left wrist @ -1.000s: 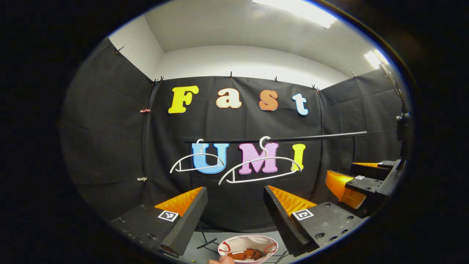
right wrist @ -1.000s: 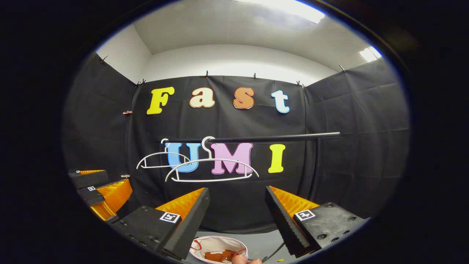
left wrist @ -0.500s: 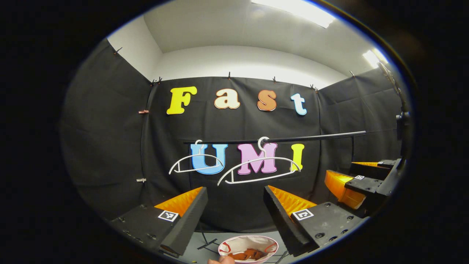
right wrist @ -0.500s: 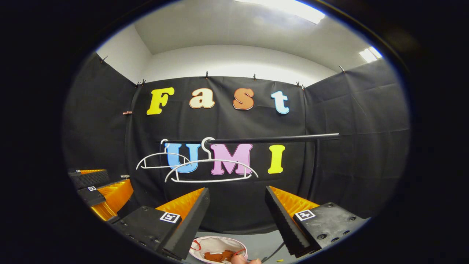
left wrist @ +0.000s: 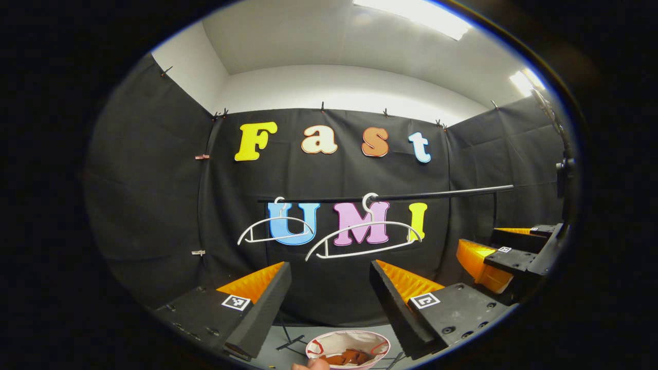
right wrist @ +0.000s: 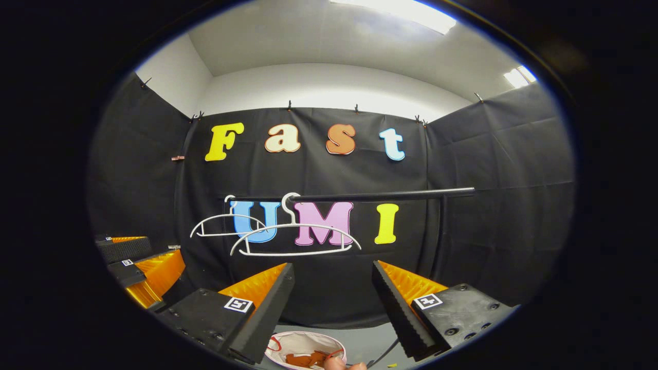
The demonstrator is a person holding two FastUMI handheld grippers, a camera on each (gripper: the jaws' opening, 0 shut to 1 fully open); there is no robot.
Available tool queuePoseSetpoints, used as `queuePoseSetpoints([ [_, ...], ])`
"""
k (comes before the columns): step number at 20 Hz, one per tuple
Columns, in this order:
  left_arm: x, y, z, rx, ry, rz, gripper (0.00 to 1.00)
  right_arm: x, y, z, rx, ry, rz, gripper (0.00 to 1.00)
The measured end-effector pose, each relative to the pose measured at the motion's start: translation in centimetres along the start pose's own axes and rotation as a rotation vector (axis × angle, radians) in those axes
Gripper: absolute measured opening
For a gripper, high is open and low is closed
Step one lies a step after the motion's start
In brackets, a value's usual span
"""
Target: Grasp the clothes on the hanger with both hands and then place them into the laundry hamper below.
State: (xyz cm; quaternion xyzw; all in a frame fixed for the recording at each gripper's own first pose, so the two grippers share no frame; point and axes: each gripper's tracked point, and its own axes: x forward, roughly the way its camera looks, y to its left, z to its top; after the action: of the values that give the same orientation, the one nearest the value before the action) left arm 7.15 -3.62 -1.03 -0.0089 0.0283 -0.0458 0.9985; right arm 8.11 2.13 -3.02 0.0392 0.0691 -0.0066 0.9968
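Two bare white hangers point(left wrist: 362, 239) point(right wrist: 295, 239) hang from a black rail point(left wrist: 390, 196) point(right wrist: 380, 195) against the back wall. Far below stands a white laundry hamper point(left wrist: 321, 345) point(right wrist: 288, 341) with a brown-orange garment point(left wrist: 347, 356) point(right wrist: 307, 359) lying inside. My left gripper point(left wrist: 329, 290) is open and holds nothing, aimed under the hangers. My right gripper point(right wrist: 331, 290) is open too, with nothing between its fingers. The right gripper point(left wrist: 501, 257) appears at the right of the left gripper view; the left gripper point(right wrist: 139, 267) appears at the left of the right gripper view.
A black upright post point(right wrist: 437, 241) carries the rail at its right end. Part of a hand point(left wrist: 308, 365) point(right wrist: 339, 365) shows at the bottom edge of each view. A grey floor point(right wrist: 362, 341) lies around the hamper.
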Motion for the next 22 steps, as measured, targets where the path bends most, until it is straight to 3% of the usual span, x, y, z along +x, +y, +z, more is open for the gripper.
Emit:
queuePoseSetpoints([
  [22, -0.41, -0.08, -0.23, -0.009, 0.007, -0.001, 0.97, -0.56, -0.28, 0.13, -0.004, 0.006, -0.009, 0.97],
])
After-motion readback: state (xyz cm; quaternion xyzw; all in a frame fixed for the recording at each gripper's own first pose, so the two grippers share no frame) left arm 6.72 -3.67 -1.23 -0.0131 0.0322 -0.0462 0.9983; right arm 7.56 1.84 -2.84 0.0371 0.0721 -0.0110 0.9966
